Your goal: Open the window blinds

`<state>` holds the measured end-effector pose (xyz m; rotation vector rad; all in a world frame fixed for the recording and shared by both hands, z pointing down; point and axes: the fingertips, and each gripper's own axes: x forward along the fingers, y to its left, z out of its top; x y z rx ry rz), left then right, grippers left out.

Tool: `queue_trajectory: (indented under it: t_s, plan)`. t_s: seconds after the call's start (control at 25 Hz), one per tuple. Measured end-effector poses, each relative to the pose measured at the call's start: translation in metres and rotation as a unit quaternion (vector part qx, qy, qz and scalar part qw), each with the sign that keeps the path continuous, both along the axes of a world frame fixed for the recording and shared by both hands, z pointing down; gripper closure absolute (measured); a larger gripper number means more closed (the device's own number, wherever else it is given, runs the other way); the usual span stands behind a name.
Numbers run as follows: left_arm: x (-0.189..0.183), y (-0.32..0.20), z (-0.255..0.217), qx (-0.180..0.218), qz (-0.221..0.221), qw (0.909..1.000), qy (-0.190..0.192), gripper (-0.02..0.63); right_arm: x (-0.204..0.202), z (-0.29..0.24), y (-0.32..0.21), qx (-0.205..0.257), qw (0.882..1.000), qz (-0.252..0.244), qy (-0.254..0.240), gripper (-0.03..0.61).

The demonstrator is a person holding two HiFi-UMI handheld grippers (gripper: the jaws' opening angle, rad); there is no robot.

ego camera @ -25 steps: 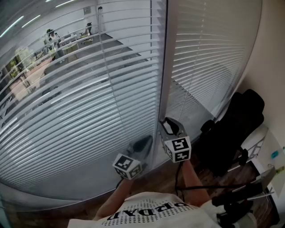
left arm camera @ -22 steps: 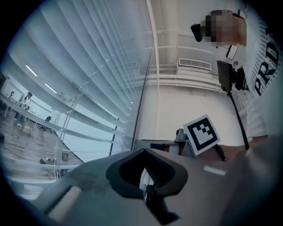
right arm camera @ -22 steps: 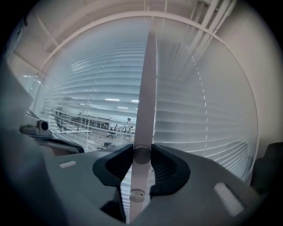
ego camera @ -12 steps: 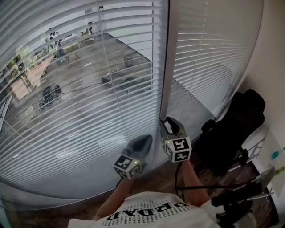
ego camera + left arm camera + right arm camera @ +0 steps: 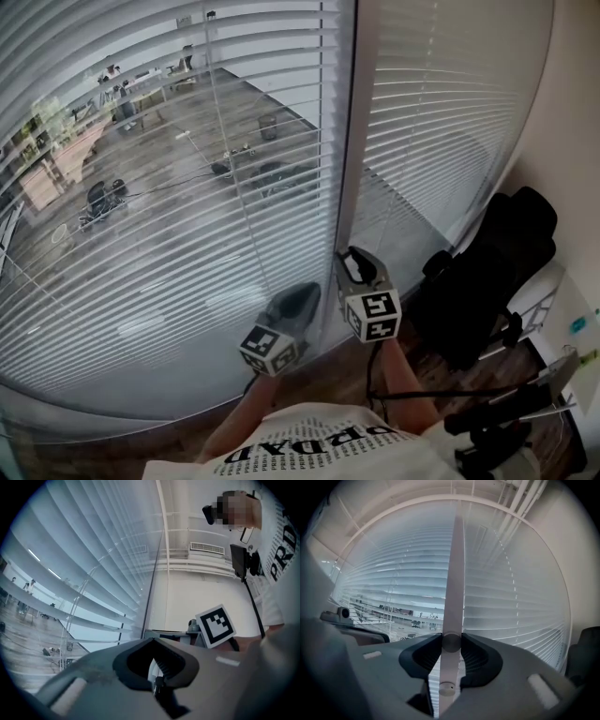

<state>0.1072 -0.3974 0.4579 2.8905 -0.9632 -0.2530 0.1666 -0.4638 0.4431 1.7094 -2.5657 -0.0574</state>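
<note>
Right gripper (image 5: 451,641) jaws, just closing, clasp the tilt wand (image 5: 457,564): likely light, stiff, slick; grip low. Left gripper (image 5: 153,641) jaws together.

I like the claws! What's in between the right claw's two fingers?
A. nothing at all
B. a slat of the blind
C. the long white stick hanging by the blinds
C: in the right gripper view the white wand stands upright between the jaws of the right gripper, which have just been closing on it.
</note>
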Motion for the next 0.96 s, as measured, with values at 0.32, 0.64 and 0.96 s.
queue_trajectory:
  t_s: [0.32, 0.64, 0.96]
  plan:
    - [0.0021, 0.0015, 0.0021, -0.002, 0.005, 1.0, 0.001, 0.623, -0.0009, 0.0018, 0.0023, -0.001, 1.0, 0.001, -0.011, 0.454]
    - [0.002, -0.0023, 0.0021, -0.002, 0.004, 1.0, -0.003, 0.622, 0.0001, 0.0003, -0.0004, -0.003, 1.0, -0.001, -0.008, 0.454]
    - [0.0034, -0.0017, 0.0026, -0.005, 0.006, 1.0, -0.002, 0.622, 0.0002, 0.0007, -0.0012, -0.003, 1.0, -0.002, -0.005, 0.454]
